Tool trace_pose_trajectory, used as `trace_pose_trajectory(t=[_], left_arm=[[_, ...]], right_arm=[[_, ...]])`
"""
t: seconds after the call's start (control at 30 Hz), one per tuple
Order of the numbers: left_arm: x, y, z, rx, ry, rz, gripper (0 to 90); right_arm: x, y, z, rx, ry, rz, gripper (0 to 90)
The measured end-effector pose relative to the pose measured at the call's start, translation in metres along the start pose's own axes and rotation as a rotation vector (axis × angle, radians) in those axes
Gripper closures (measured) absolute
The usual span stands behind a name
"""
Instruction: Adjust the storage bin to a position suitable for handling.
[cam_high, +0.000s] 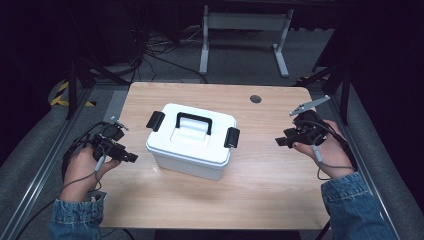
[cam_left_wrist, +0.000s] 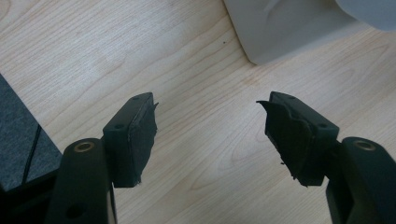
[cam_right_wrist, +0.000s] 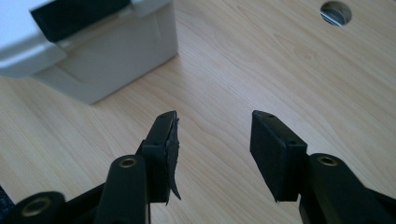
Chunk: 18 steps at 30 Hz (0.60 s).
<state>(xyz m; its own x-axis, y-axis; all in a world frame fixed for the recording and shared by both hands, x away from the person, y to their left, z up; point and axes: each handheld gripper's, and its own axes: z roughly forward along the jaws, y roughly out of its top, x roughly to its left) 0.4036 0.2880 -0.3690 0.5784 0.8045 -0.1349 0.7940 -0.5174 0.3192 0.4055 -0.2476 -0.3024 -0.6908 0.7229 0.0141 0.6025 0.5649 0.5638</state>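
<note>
1. High view: I've got a white lidded box (cam_high: 192, 142) sitting mid-worktop (cam_high: 270, 175), black carry handle (cam_high: 194, 121) lying flat on the lid and a black latch (cam_high: 155, 121) at each end. The left tool (cam_high: 127, 156) and right tool (cam_high: 282, 141) sit off either end of it, well apart from it, both pointed inward. My guess is that's a staging spot for going at the two latches, one per side. Nothing lies between either tool and the box. There's a round cable hole (cam_high: 255, 99) in the far worktop, and a desk frame and loose cables on the floor beyond.
2. Left gripper view: jaws spread wide, nothing between them, just bare wood. The box corner (cam_left_wrist: 285, 28) sits up ahead, to the right.
3. Right gripper view: wide too, empty. Box end with its latch (cam_right_wrist: 74, 16) is ahead-left, cable hole (cam_right_wrist: 335, 12) far right.
</note>
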Motion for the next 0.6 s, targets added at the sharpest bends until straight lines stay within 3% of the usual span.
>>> trace_pose_trajectory(t=[0.17, 0.6], left_arm=[[-0.001, 0.000, 0.000, -0.003, -0.006, 0.000, 34.3], [0.000, 0.000, 0.000, 0.005, -0.031, -0.013, 38.7]], right_arm=[[0.007, 0.017, -0.001, 0.002, 0.018, -0.007, 52.7], [0.032, 0.063, 0.001, -0.010, 0.065, -0.097, 54.9]])
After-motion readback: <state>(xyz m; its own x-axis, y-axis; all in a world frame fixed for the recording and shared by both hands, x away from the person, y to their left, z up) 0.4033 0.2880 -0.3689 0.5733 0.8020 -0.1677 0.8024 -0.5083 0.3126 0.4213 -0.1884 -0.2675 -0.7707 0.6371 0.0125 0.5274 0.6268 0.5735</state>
